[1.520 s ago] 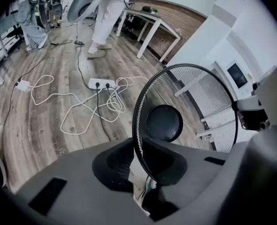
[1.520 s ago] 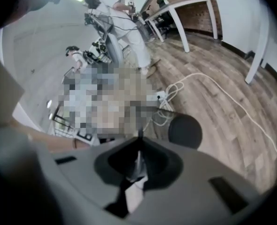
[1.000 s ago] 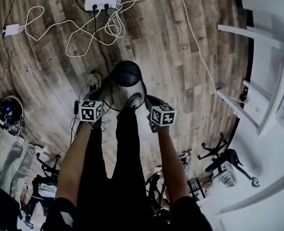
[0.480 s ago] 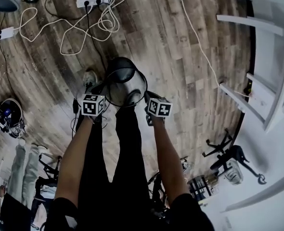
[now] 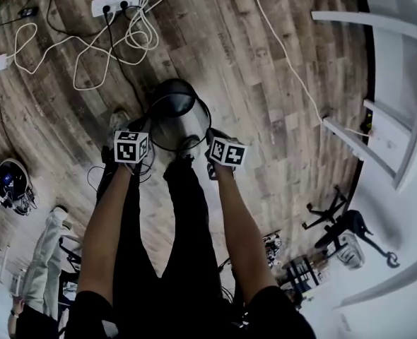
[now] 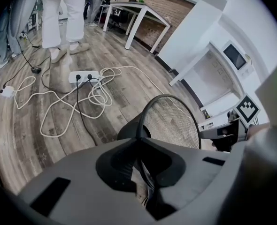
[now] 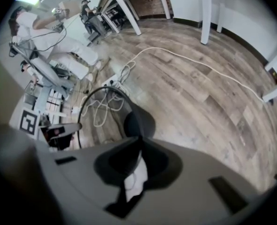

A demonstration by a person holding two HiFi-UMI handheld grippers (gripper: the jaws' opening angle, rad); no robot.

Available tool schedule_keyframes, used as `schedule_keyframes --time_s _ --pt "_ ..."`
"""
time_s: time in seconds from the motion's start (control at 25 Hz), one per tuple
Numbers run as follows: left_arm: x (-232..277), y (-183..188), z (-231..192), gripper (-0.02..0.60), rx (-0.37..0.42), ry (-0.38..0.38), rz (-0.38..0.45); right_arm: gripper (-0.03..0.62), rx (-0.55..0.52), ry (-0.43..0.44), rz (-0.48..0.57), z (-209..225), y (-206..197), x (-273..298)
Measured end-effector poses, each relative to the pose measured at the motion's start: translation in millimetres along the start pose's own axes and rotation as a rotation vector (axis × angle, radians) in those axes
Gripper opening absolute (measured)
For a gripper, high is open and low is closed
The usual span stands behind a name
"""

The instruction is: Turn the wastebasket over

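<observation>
A: Both claws have carried the wastebasket [image 5: 182, 119] further up the head view than a second ago, closer to the power strip [image 5: 115, 2], and the ring of its mouth now shows more fully.

B: Which way does it point?

A: Tilted. In the head view its long axis runs from the wide mouth, turned up toward the camera, away to the narrower dark base on the far side, toward the wood floor [image 5: 265, 83]. I cannot tell whether the base touches the boards.

B: And the grip?

A: The left claw [image 6: 139, 140] is pinched on the rim's left side and the right claw [image 7: 139, 143] on its right side. The basket sits between them, just ahead of both.

B: Does any camera show something the others miss?

A: The left gripper view looks into the mouth at the mesh wall. Beyond it are a tangled white cable [image 6: 82, 102] and a person's white trousers [image 6: 63, 13]. The right gripper view shows the rim only as a thin arc, with a long cable [image 7: 199, 64] crossing bare boards. Only the head view looks down into the mouth from above.
</observation>
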State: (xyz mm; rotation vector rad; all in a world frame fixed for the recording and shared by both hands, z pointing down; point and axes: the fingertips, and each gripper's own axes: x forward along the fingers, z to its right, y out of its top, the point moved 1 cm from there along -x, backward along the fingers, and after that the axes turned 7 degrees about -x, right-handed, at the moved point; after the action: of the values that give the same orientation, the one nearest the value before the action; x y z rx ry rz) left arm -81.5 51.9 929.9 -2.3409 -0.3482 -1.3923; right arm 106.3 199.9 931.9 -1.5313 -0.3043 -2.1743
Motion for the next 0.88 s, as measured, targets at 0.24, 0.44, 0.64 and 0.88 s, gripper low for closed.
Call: schedule_keyframes --time_s 0.24,0.44,0.64,0.88 --pt "28 13 -1 0.054 0.011 -0.005 0.007 0.048 0.008 -0.007 0.029 17 15 17" --pt "40 24 -4 0.054 0.021 0.013 0.02 0.048 0.016 -0.005 0.047 21 24 25" --pt "51 27 -6 0.054 0.019 0.018 0.005 0.048 0.019 -0.012 0.051 26 32 32" --pt "61 28 -12 0.055 0.017 0.037 -0.016 0.048 0.016 -0.018 0.027 28 35 44"
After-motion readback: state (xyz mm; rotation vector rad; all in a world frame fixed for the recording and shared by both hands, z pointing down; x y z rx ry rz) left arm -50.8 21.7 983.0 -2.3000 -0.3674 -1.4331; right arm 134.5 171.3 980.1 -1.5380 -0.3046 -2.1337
